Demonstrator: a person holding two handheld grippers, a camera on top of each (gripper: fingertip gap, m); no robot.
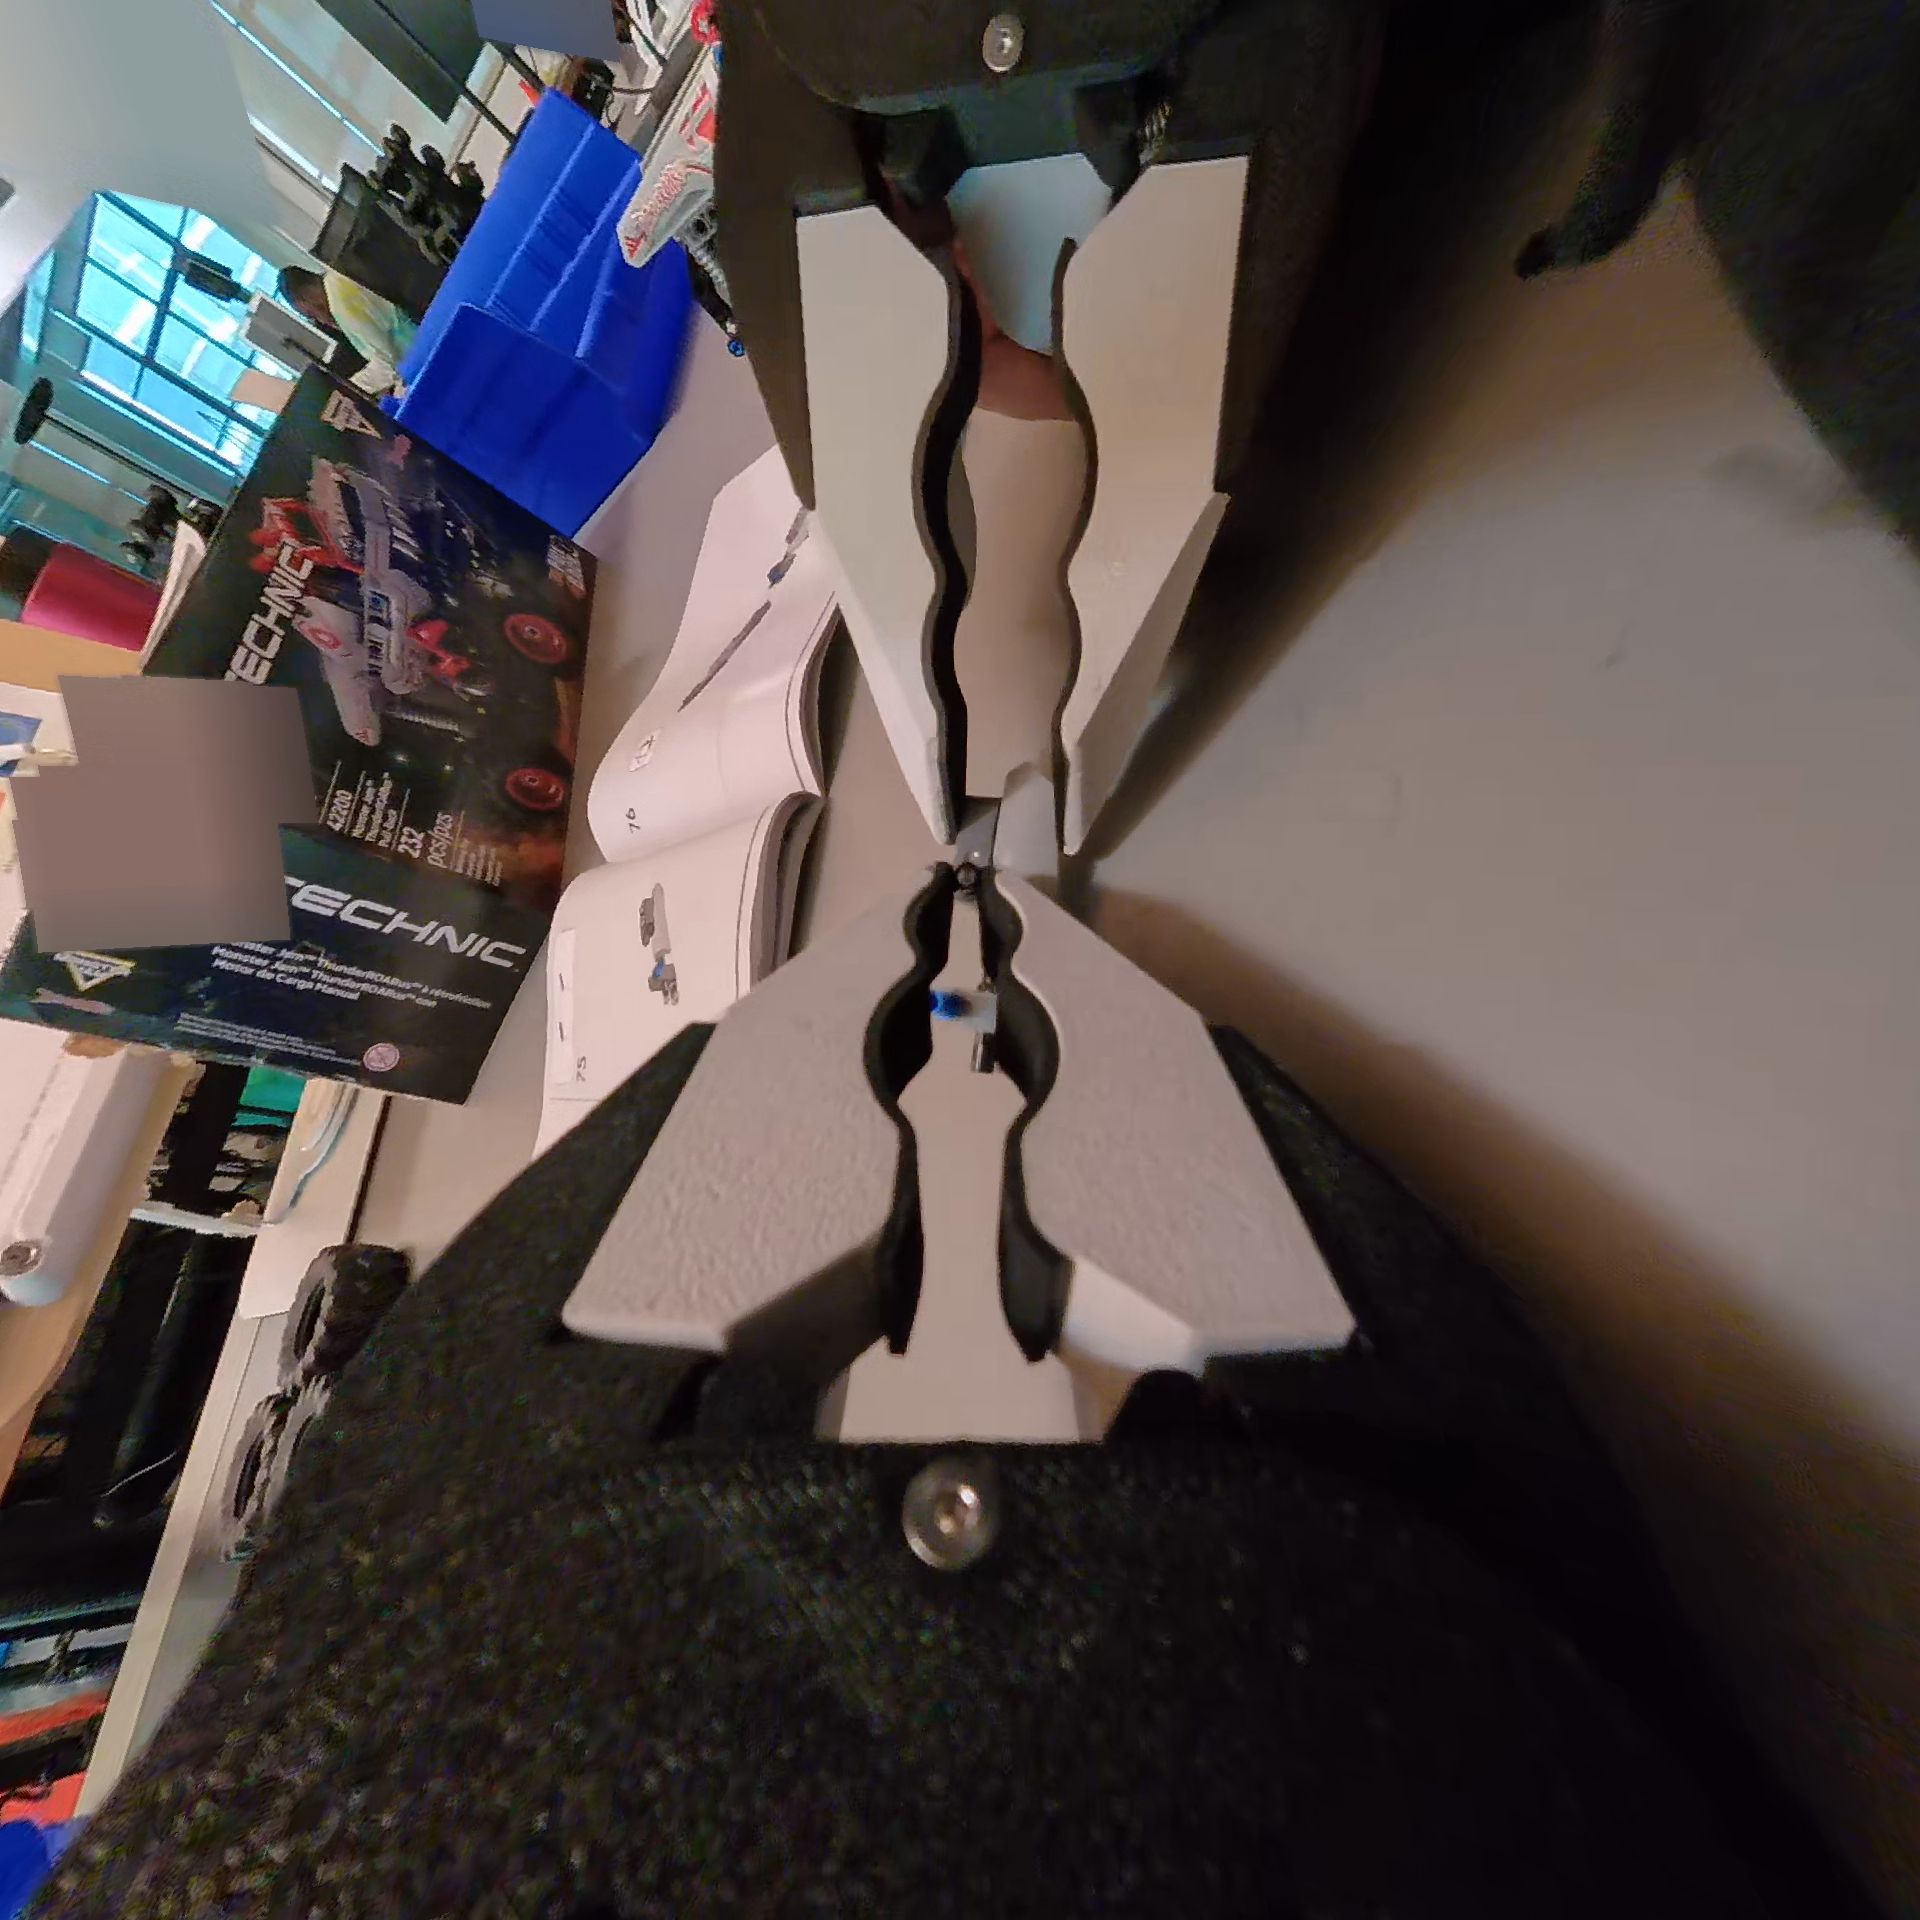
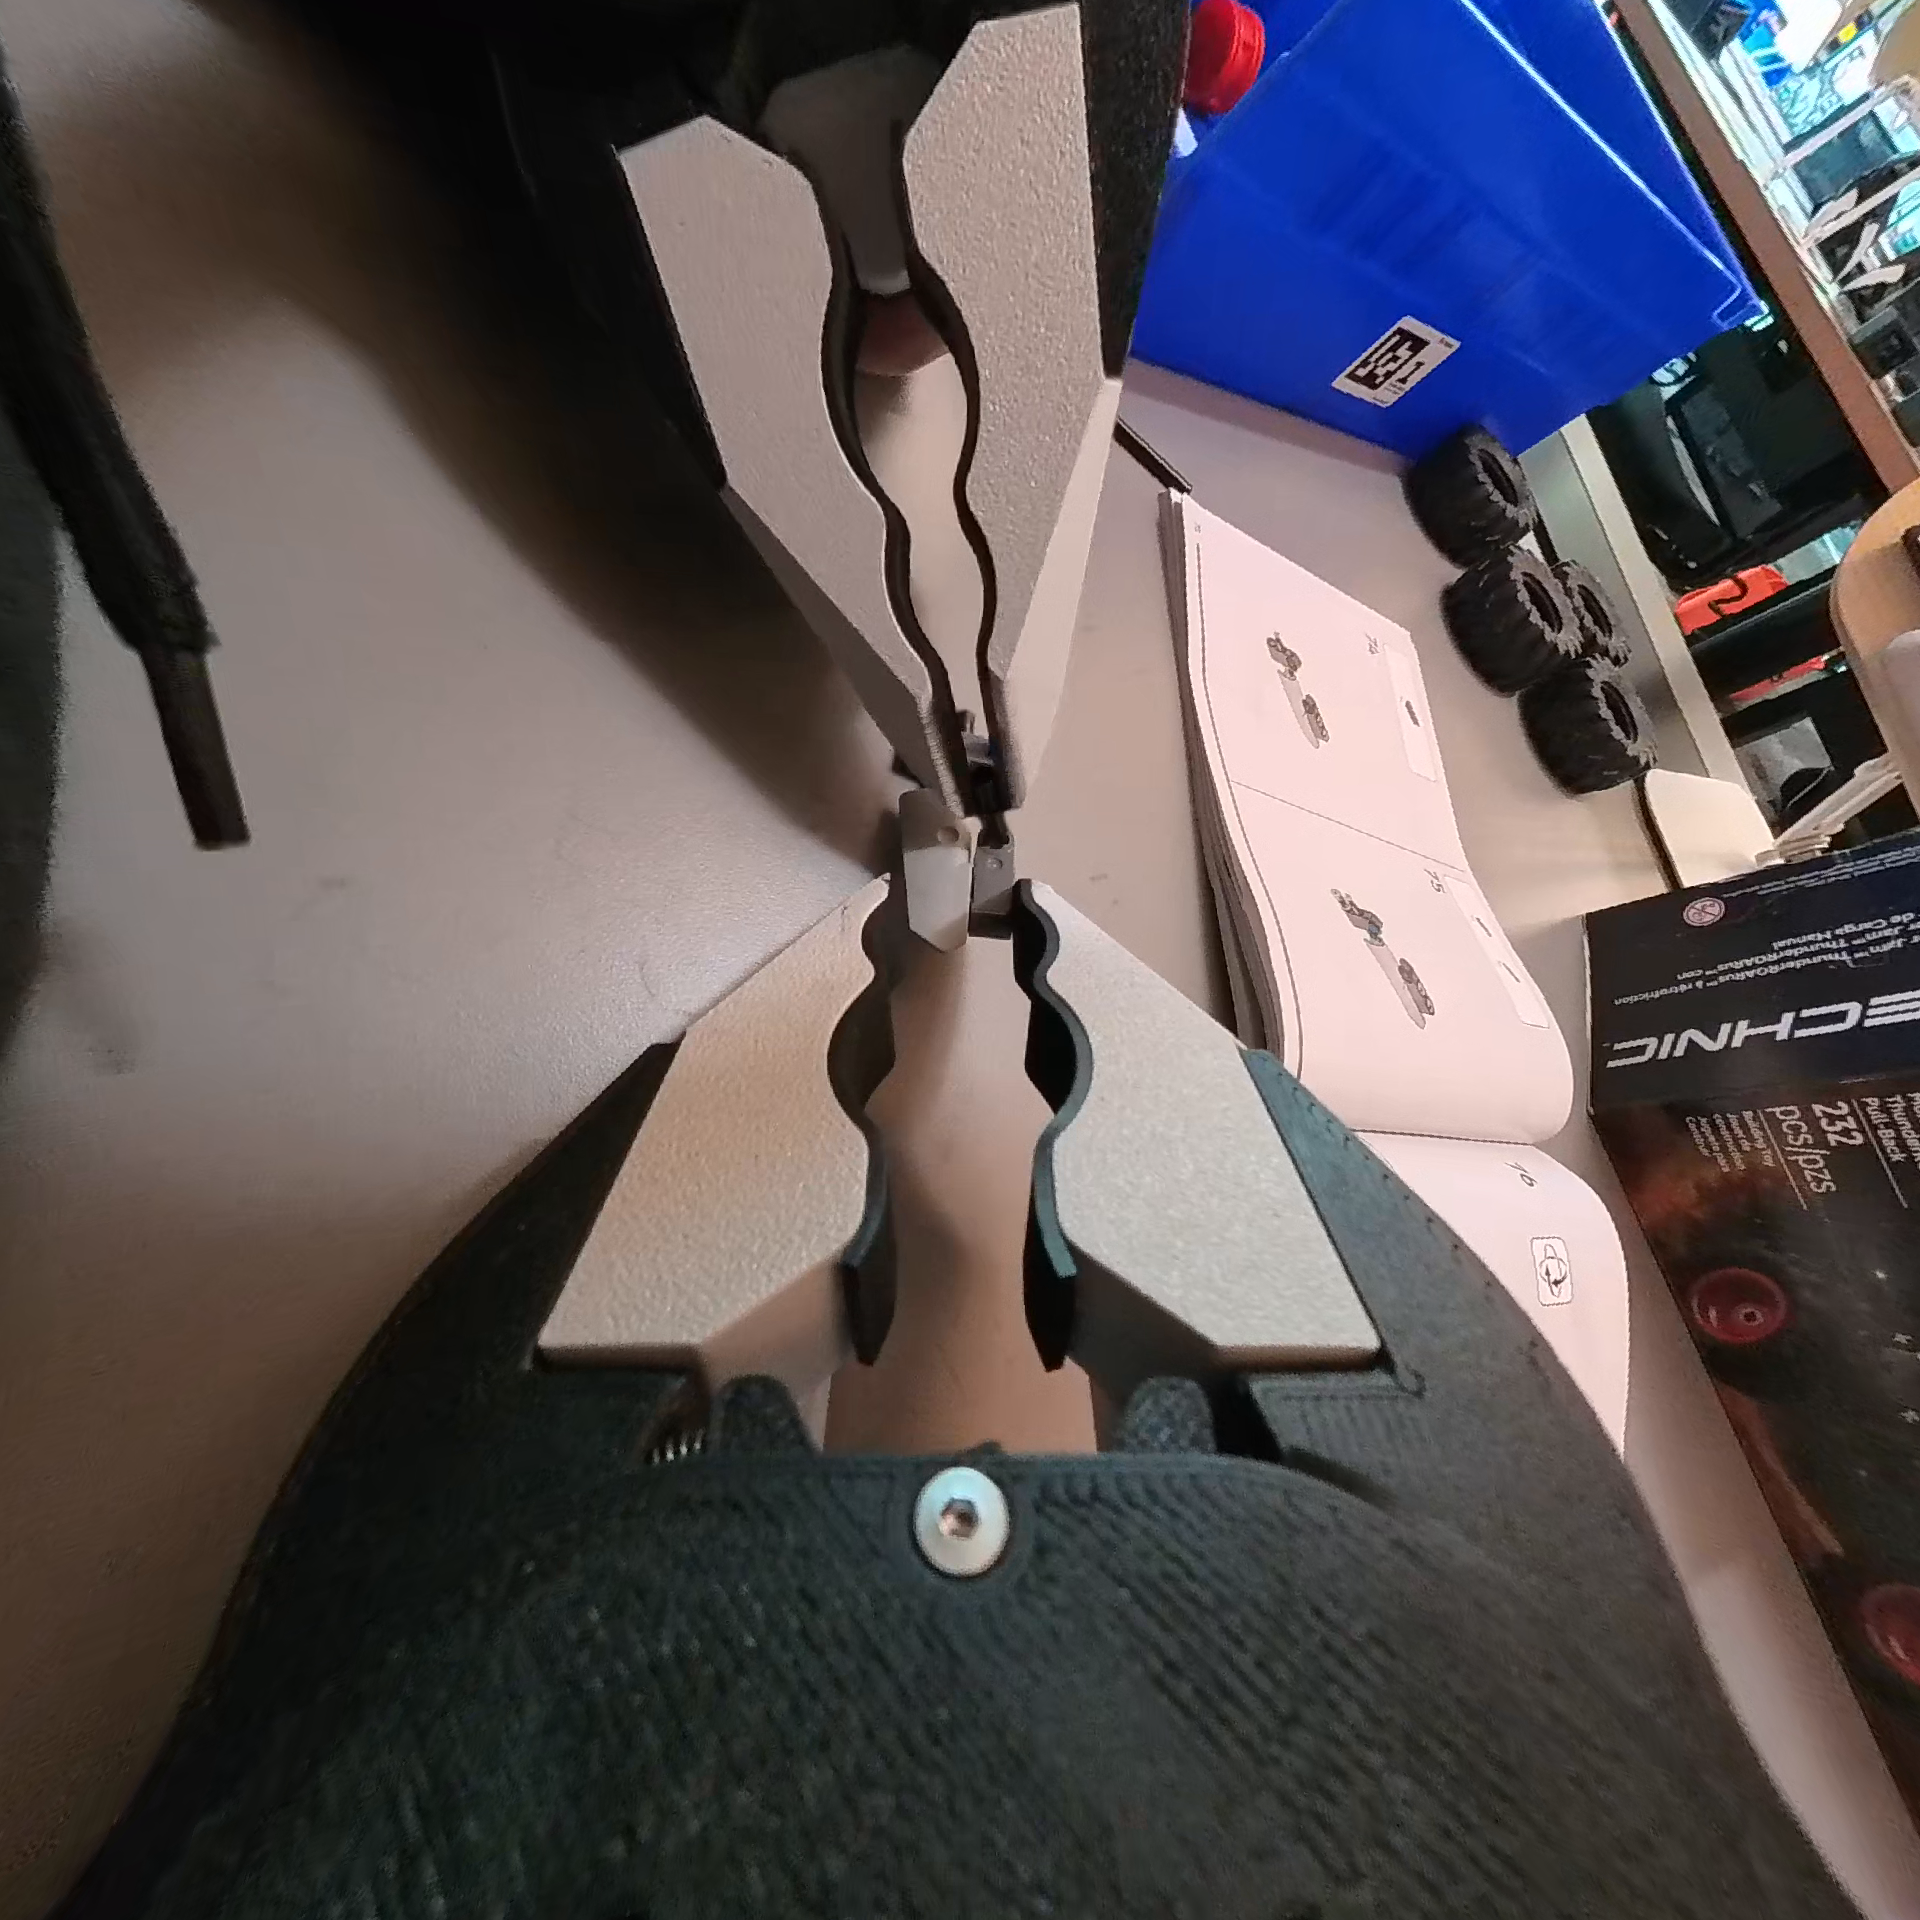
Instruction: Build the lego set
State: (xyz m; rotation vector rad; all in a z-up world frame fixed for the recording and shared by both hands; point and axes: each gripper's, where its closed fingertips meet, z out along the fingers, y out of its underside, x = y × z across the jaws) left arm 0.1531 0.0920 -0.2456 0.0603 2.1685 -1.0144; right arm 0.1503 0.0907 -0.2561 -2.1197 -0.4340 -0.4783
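Note:
My two grippers meet tip to tip above the pale table (image 1: 1455,831). My left gripper (image 1: 966,883) is shut on a small dark lego piece with a blue pin (image 1: 945,1003). In the right wrist view it comes in from the top (image 2: 971,764). My right gripper (image 2: 954,894) is shut on a light grey lego piece (image 2: 935,873) with a darker grey part (image 2: 992,873) beside it. In the left wrist view it comes in from the top (image 1: 1010,836), with the grey piece (image 1: 1023,821) at its tips. The two held pieces touch.
An open instruction booklet (image 2: 1351,831) lies on the table beside the dark lego box (image 2: 1766,1143). Blue bins (image 2: 1455,208) stand behind. Several black tyres (image 2: 1538,623) lie near the table edge. A black cord (image 2: 156,623) hangs at the left.

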